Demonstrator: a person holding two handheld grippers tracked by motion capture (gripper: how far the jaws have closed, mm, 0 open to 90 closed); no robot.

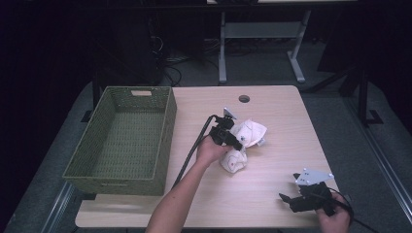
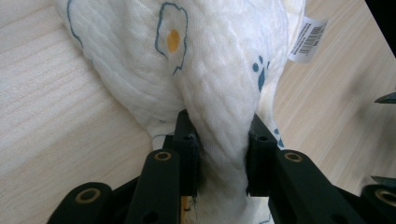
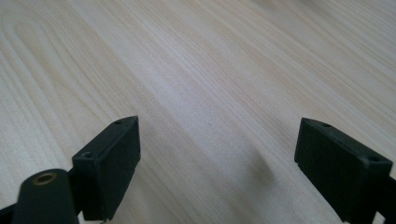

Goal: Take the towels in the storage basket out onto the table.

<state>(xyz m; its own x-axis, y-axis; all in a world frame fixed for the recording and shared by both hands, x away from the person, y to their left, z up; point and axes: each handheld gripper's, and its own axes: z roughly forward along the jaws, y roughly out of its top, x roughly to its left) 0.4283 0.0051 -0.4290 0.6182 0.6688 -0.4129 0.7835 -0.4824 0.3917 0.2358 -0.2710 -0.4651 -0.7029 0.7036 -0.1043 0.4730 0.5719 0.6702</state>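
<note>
High view: a pale wooden desk (image 1: 272, 194) carries a green woven basket (image 1: 167, 141) at its left, standing empty. Near the middle lies a crumpled white cloth (image 1: 250, 133), and the left hand-held gripper (image 1: 237, 143) reaches into it. The right hand-held gripper (image 1: 285, 200) waits near the front right corner, well apart.

Left gripper view: its jaws pinch a fold of the cloth, printed with fried eggs and carrying a label (image 2: 307, 39).

Right gripper view: jaws spread wide above bare wood.

The grasp looks made; likely next, lifting the cloth across into the basket.
</note>
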